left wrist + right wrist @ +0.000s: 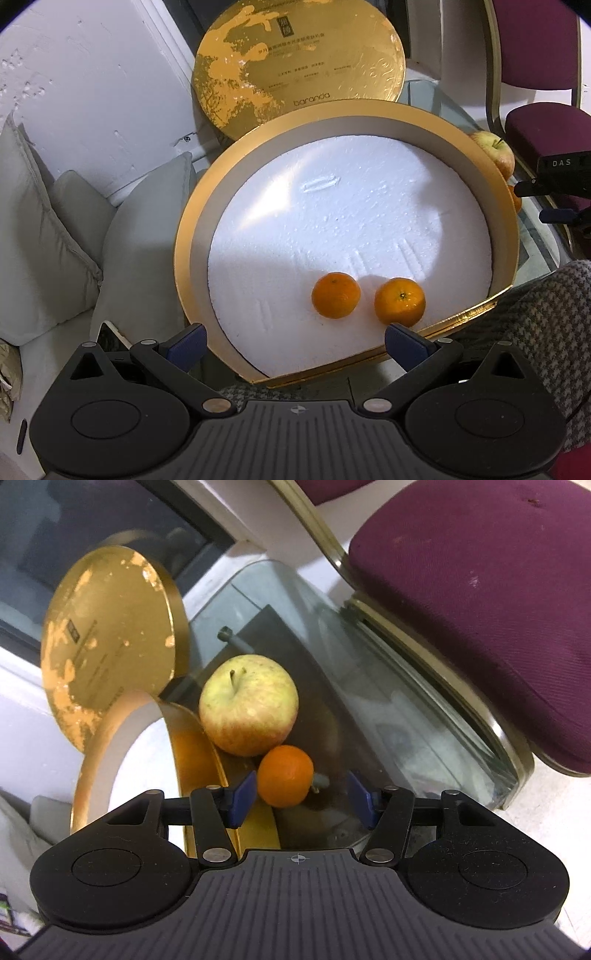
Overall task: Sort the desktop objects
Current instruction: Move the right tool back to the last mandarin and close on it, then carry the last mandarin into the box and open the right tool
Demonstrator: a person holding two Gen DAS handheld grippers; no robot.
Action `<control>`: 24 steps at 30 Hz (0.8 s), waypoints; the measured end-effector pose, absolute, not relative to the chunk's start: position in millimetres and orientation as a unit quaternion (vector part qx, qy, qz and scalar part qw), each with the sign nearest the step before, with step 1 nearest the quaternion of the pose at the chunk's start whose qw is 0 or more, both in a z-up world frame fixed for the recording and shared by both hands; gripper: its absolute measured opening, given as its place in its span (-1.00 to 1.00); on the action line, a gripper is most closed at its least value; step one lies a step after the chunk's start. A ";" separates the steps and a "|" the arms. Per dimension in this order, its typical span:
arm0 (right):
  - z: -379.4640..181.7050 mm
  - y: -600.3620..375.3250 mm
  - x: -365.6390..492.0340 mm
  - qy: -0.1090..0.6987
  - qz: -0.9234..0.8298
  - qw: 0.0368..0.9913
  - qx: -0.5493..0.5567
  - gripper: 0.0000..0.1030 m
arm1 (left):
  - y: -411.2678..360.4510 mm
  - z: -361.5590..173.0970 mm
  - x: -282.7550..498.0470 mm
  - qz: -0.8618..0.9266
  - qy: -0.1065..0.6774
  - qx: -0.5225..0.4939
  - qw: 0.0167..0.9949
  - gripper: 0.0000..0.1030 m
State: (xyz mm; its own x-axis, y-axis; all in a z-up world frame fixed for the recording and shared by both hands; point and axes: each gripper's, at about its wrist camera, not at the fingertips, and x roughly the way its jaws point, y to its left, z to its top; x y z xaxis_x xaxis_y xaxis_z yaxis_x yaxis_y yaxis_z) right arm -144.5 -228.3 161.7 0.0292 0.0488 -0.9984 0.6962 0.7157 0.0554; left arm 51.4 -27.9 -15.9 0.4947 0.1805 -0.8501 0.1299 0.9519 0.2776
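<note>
A round gold box (184,236) with a white foam floor holds two mandarins (335,295) (400,302) near its front rim. My left gripper (295,345) hovers open above that rim, nothing between its fingers. Behind the box its gold lid (299,62) leans upright. In the right wrist view a yellow-red apple (248,704) and a third mandarin (285,775) lie on the glass table just outside the gold box wall (192,753). My right gripper (302,800) is open, its left pad beside this mandarin, the right pad well apart from it. The apple (496,152) peeks over the box rim.
The glass tabletop (388,701) ends in a curved edge at the right, with a maroon chair (480,602) just past it. Grey cushions (55,229) lie left of the box. A houndstooth sleeve (535,325) shows at the lower right of the left wrist view.
</note>
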 end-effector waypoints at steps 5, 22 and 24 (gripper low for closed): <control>149.7 -224.5 -139.1 0.657 -0.240 0.657 0.282 0.17 | -29.6 -19.4 56.6 0.012 0.508 0.153 0.847 0.99; 158.3 -210.3 -134.4 0.679 -0.230 0.653 0.243 -0.21 | -18.0 -16.8 47.2 0.023 0.508 0.136 0.850 0.99; 169.5 -209.1 -139.7 0.679 -0.229 0.655 0.240 -0.21 | -18.0 -16.3 43.0 0.020 0.505 0.135 0.852 0.99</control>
